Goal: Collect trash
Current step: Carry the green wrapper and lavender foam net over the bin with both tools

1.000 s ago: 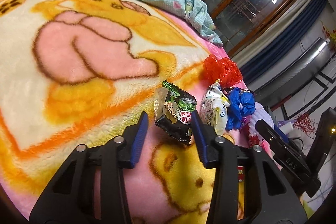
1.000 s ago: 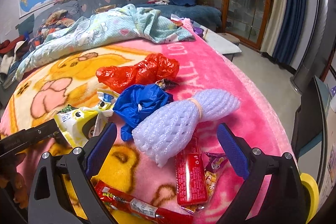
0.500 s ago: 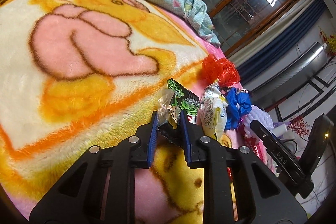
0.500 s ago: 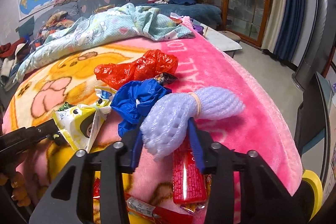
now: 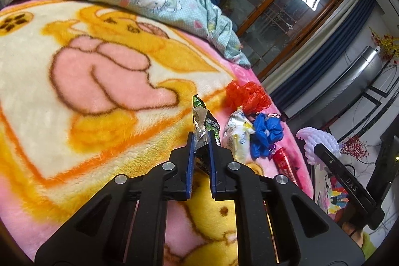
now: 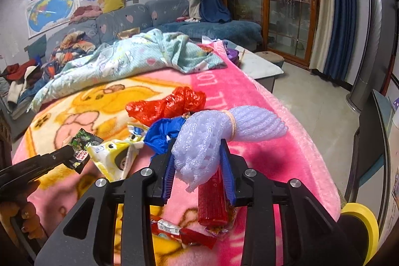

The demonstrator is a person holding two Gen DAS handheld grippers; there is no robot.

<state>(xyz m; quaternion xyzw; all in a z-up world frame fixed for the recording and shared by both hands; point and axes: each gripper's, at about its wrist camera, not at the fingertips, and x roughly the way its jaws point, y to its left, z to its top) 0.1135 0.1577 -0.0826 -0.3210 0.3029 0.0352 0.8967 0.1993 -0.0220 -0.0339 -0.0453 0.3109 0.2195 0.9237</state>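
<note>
The springy, featherlight foam fruit net (image 6: pixel 224 131) on the bed's pink blanket (image 6: pixel 286 153) squashes in the right gripper (image 6: pixel 198 166), whose closing jaws pinch its near end, while the left gripper (image 5: pixel 201 141), angled downward, clamps the crinkly, slippery green snack wrapper (image 5: pixel 203 121) by its edge.

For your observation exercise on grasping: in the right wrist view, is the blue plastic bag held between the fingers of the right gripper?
No. The right gripper is clamped on the white foam net; the blue plastic bag lies beside it on the blanket.
</note>
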